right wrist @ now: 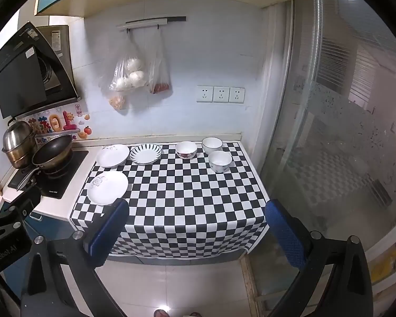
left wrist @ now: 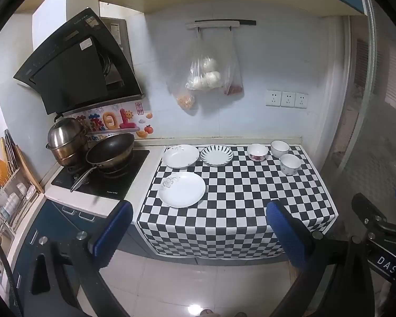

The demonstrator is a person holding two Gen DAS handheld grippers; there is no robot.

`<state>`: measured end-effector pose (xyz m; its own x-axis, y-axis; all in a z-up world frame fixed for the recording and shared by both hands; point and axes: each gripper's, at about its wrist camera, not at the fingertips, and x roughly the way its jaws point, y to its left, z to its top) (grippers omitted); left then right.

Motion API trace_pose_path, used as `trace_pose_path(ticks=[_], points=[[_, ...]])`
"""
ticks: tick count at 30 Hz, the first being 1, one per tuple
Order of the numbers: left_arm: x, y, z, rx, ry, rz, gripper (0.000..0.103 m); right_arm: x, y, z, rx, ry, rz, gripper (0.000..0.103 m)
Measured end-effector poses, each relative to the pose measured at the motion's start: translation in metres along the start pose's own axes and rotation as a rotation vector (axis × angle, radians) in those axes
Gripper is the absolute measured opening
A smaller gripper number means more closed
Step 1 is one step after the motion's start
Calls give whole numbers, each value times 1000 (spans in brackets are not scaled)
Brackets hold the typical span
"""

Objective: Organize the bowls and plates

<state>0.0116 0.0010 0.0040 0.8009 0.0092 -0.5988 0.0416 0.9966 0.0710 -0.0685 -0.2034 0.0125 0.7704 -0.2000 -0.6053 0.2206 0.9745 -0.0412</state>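
Three plates: set on the left part of the checkered cloth (left wrist: pixel 237 198) that covers the tabletop (left wrist: pixel 150 169).
Near plate: a white plate with a grey flower print (left wrist: pixel 182 189), laid closest to the front edge, apart from the other two.
Far-left plate: a white plate with a dark sprig print (left wrist: pixel 180 156), placed at the back, its left rim reaching past the cloth edge.
Striped plate: a smaller plate with dark rim strokes (left wrist: pixel 216 155), seen just beside the far-left plate, to its right.
Three bowls: grouped at the back right of the cloth, all upright.
Red-patterned bowl (left wrist: pixel 257 152): set leftmost of the group.
White bowl at the back (left wrist: pixel 279 148): placed nearest the wall.
Blue-flecked bowl (left wrist: pixel 290 164): set in front of it, near but apart.
Left tongs (left wrist: pixel 199 233): held wide, nothing between the blue pads, kept short of the cloth's front edge.
Right tongs (right wrist: pixel 196 233): likewise spread wide and holding nothing.
Stove side: a wok (left wrist: pixel 109 149) and a steel pot (left wrist: pixel 64 142) are seen on the hob, left of the cloth.
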Motion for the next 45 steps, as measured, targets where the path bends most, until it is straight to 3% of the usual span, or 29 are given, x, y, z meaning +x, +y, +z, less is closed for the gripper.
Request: trace_pose_path(ticks=[45], points=[[6, -5, 6, 2, -2, -6, 103, 13, -9, 9, 22, -25, -22, 103]])
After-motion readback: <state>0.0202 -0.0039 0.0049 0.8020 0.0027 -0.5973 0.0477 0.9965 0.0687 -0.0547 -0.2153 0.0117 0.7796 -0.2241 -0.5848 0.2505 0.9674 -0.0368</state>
